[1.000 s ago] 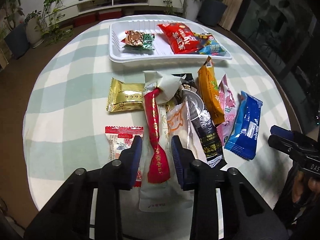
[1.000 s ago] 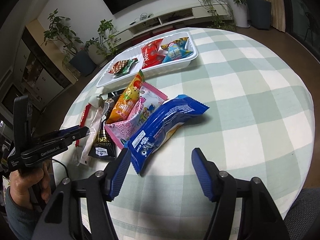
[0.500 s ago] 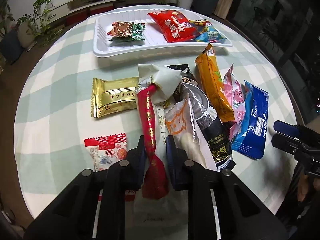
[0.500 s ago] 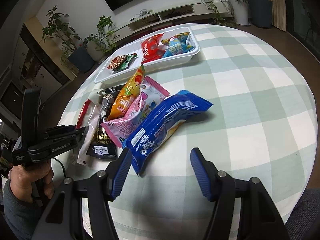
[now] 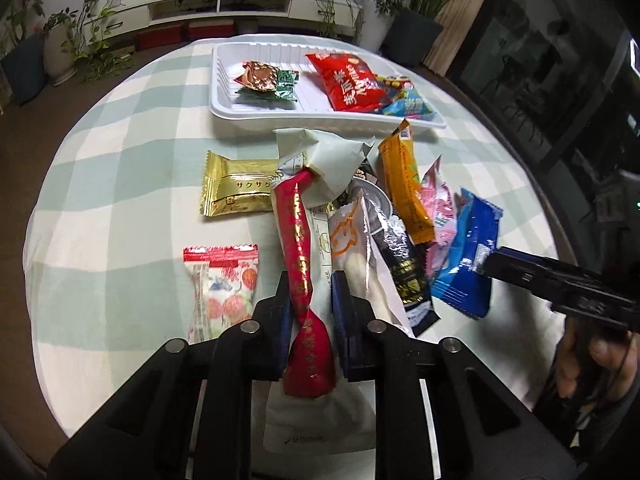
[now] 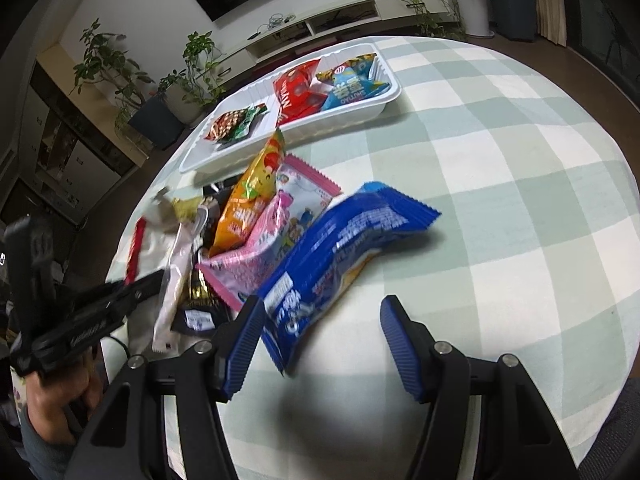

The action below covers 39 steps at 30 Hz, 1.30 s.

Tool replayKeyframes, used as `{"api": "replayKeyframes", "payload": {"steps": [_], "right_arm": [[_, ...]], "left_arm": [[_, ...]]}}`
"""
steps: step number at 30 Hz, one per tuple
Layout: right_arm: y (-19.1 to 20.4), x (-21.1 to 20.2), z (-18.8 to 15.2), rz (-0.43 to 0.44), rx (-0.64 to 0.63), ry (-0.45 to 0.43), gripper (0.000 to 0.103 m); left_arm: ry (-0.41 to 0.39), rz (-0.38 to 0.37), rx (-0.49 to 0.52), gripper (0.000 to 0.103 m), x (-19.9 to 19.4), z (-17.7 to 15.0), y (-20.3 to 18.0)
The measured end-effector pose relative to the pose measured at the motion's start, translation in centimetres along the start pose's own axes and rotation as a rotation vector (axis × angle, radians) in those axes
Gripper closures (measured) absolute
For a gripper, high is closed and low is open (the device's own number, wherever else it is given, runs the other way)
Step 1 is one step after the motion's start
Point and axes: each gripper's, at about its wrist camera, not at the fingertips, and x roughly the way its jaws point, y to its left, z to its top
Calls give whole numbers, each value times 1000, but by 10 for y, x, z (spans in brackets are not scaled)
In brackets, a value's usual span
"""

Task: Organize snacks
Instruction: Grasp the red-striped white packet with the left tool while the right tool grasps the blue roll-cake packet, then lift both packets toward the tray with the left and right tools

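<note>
Right up close, the left tool (image 5: 307,304) is pinching a long red twisted wrapper (image 5: 298,236) printed with gold characters, its jaws pressed against the narrow waist of the pack. Beneath it lies a flat white pouch (image 5: 320,408). Just left sits one clear packet with a red crimped top and peach pictures (image 5: 219,288). The right tool (image 6: 320,344) hangs spread wide over the checked cloth of the desk (image 6: 500,200), its ribbed blue pads on either side of the near end of a glossy blue packet (image 6: 340,244), not gripping it. Beside that packet overlap a pink cartoon pack (image 6: 280,224), an orange stick pack (image 5: 404,184) and a black-and-gold foil pack (image 5: 400,264). Further left, a gold foil pillow pack (image 5: 236,188) reads サクサク. At the far edge stands one white ribbed plastic tray (image 5: 224,104) holding a red bag (image 5: 348,80), a blue-and-yellow bag marked "SHUTIAO" (image 6: 352,88) and a small bronze-and-green pair (image 5: 268,80).
</note>
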Motion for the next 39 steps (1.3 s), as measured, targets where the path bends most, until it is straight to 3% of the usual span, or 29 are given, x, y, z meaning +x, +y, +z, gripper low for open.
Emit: {"api": "replayKeyframes", "payload": {"steps": [10, 19, 26, 39], "right_arm": [[27, 28, 11, -125, -110, 34, 40], [34, 31, 8, -215, -212, 16, 58], [30, 27, 7, -223, -221, 6, 72], [22, 5, 9, -207, -184, -41, 75]], "left_arm": [[-30, -39, -32, 86, -17, -16, 1], [-25, -46, -39, 86, -15, -19, -1], [-22, -42, -43, 86, -13, -20, -1], [-43, -43, -65, 86, -20, -17, 9]]}}
